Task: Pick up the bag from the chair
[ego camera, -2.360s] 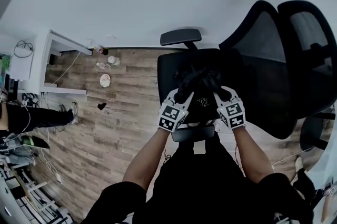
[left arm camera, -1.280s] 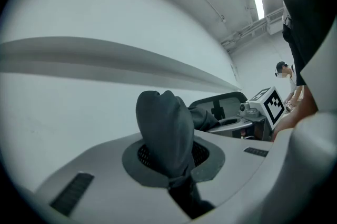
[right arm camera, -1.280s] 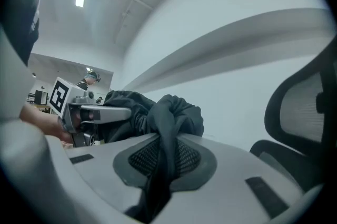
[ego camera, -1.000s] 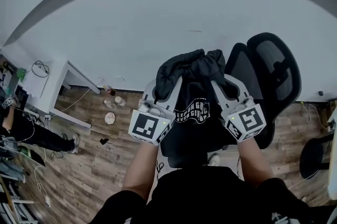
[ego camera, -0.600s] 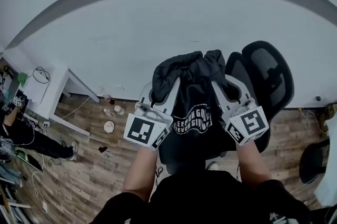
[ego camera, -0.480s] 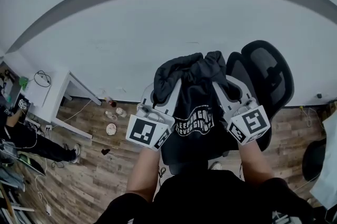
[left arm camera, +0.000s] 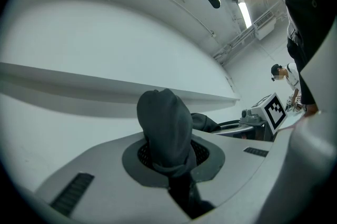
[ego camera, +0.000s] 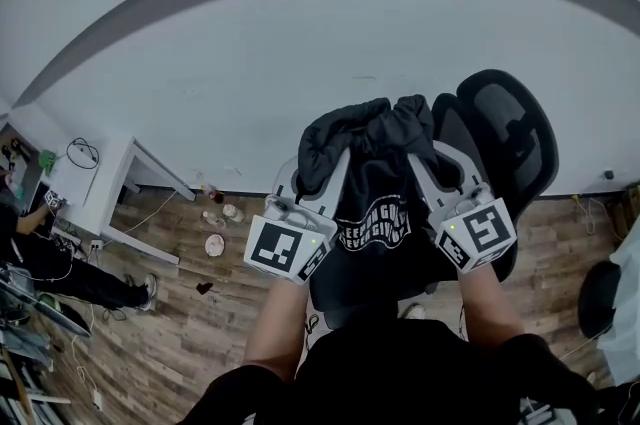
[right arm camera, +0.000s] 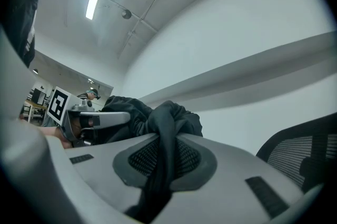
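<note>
A black cloth bag (ego camera: pixel 373 213) with white print hangs in the air between my two grippers, in front of a black mesh office chair (ego camera: pixel 510 138). My left gripper (ego camera: pixel 333 163) is shut on the bag's bunched upper left edge; in the left gripper view the dark fabric (left arm camera: pixel 164 128) stands up from between the pads. My right gripper (ego camera: pixel 422 163) is shut on the upper right edge, where a twisted fold of fabric (right arm camera: pixel 166 128) runs through the pads. Both grippers point about level, side by side. The chair seat is hidden behind the bag.
A white wall fills the background. At the left stand a white desk (ego camera: pixel 105 183) and a person (ego camera: pixel 45 258). Small items lie on the wood floor (ego camera: pixel 215 243). A second dark chair (ego camera: pixel 598 298) is at the right edge.
The bag has come up off the chair seat, gripped at both top corners. Over the last second both grippers rose a little further together, with the bag hanging between them.
</note>
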A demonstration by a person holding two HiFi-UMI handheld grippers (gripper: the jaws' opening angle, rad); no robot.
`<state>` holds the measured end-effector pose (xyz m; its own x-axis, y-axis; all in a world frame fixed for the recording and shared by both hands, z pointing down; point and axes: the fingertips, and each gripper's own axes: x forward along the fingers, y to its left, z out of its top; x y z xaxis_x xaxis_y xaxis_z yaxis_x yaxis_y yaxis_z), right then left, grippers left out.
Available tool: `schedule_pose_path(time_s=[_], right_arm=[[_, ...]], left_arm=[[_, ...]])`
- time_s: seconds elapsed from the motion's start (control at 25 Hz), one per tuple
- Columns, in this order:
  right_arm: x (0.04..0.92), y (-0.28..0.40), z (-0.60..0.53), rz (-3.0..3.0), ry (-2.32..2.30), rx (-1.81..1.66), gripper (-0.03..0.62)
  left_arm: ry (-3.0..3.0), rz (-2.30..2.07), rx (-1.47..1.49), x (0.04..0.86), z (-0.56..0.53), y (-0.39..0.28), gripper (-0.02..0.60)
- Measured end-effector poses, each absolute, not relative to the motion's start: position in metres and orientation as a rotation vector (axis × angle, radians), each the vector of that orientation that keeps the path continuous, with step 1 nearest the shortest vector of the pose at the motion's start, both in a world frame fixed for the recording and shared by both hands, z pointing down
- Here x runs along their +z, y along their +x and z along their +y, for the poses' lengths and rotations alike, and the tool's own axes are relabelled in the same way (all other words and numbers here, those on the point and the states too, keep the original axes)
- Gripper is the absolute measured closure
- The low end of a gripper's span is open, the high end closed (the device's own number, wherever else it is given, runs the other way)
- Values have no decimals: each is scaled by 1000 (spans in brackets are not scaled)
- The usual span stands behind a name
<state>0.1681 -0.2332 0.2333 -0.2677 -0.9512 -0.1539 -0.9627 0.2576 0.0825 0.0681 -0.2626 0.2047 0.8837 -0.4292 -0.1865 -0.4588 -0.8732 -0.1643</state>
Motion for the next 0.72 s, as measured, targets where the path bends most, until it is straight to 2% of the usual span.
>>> schedule_pose_path(time_s=[0.72], right_arm=[[254,173,-233,2460,-1872,208,533]], left_arm=[[-2893,687,205,225,-262,73,525]])
